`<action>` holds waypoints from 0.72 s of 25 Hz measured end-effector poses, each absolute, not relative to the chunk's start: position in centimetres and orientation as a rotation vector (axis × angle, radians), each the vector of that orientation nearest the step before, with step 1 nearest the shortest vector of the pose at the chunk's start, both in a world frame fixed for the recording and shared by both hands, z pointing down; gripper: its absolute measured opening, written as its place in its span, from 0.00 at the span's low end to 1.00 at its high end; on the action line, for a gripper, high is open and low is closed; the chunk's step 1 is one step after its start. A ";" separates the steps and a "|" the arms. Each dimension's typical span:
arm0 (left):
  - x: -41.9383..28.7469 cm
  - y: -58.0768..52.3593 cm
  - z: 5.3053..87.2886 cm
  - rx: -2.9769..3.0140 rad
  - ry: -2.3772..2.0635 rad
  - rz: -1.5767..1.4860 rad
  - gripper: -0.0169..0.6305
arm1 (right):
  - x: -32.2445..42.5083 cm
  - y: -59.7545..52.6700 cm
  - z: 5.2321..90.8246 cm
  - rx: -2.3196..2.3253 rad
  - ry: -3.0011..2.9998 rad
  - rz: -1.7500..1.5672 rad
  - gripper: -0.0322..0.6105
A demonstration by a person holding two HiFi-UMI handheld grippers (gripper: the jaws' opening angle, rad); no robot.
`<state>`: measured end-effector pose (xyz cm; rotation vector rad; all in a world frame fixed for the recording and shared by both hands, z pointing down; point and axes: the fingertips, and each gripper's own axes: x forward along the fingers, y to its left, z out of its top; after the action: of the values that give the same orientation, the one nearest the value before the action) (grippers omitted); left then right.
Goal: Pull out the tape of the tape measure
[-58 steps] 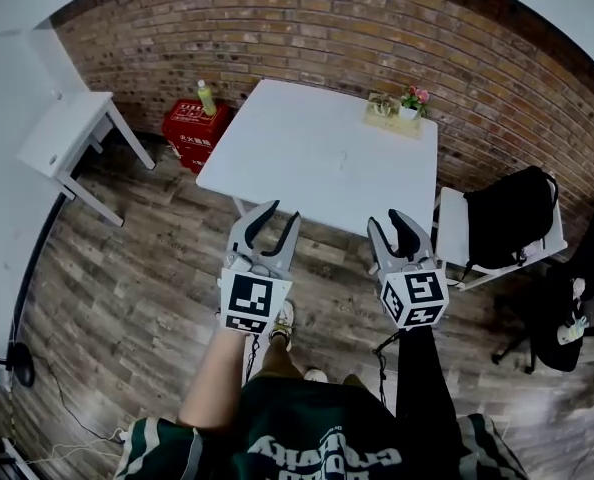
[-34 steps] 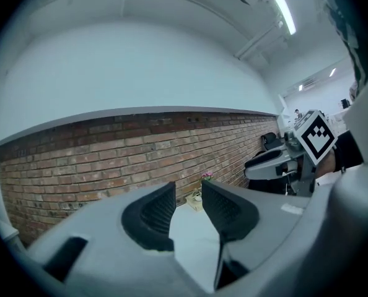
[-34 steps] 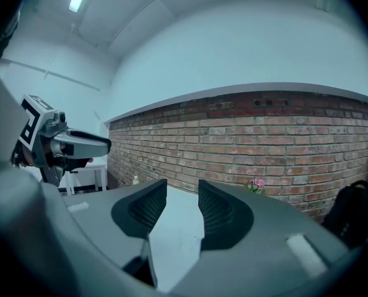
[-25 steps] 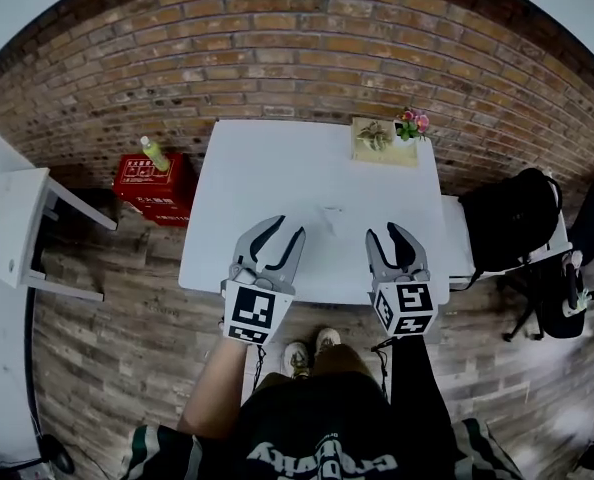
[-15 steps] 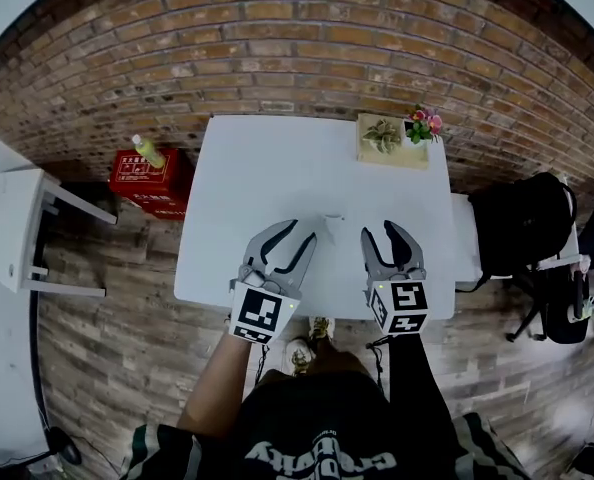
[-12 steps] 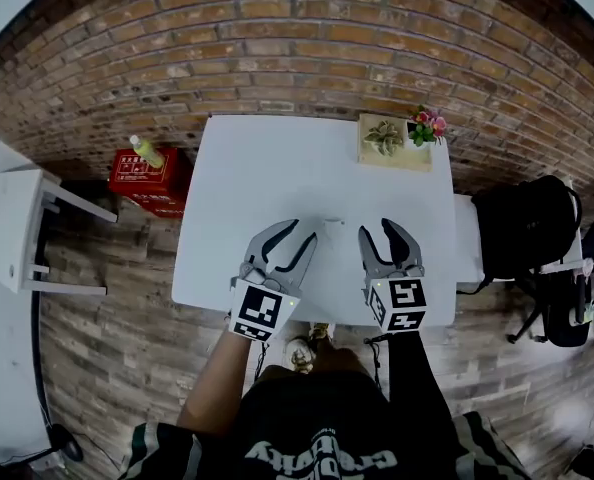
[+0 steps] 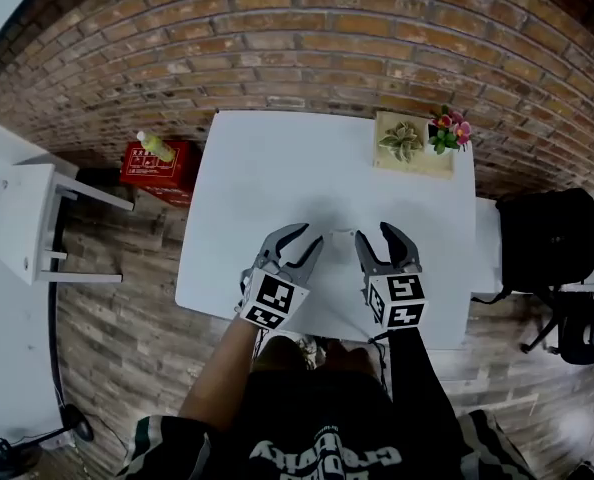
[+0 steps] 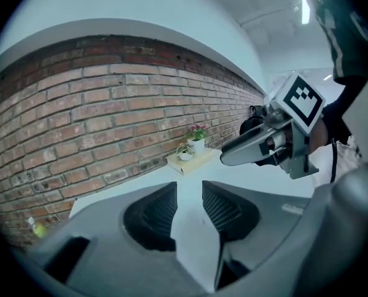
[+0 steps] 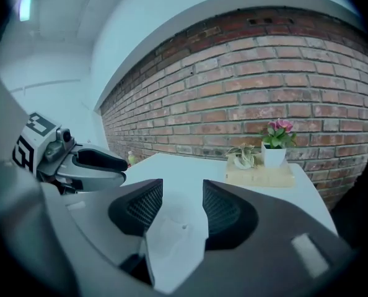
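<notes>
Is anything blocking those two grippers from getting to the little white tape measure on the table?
Nothing visible does. The tape measure lies on bare table between the left gripper and the right gripper, whose empty jaws have just been opening. The plant tray sits far back.

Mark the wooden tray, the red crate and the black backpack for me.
wooden tray (image 7: 417, 169): head view, bare front edge.
red crate (image 7: 173, 169): head view, its red face.
black backpack (image 7: 549, 240): head view, middle of the bag.
</notes>
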<state>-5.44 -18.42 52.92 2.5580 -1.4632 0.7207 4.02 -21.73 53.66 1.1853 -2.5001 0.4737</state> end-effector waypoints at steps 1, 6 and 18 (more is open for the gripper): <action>-5.5 -18.5 53.6 2.549 -1.452 0.736 0.23 | 3.8 -21.7 54.2 1.178 -2.489 0.487 0.39; -5.3 -19.0 57.2 2.537 -1.349 0.814 0.23 | 3.0 -21.0 56.9 1.152 -2.417 0.549 0.43; -4.8 -19.4 62.6 2.586 -1.035 0.894 0.22 | 0.7 -17.2 65.7 1.078 -2.187 0.682 0.46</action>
<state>-4.84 -19.40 62.59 2.5863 -1.0346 0.8937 0.65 -17.19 65.74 1.0779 -2.1872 0.6818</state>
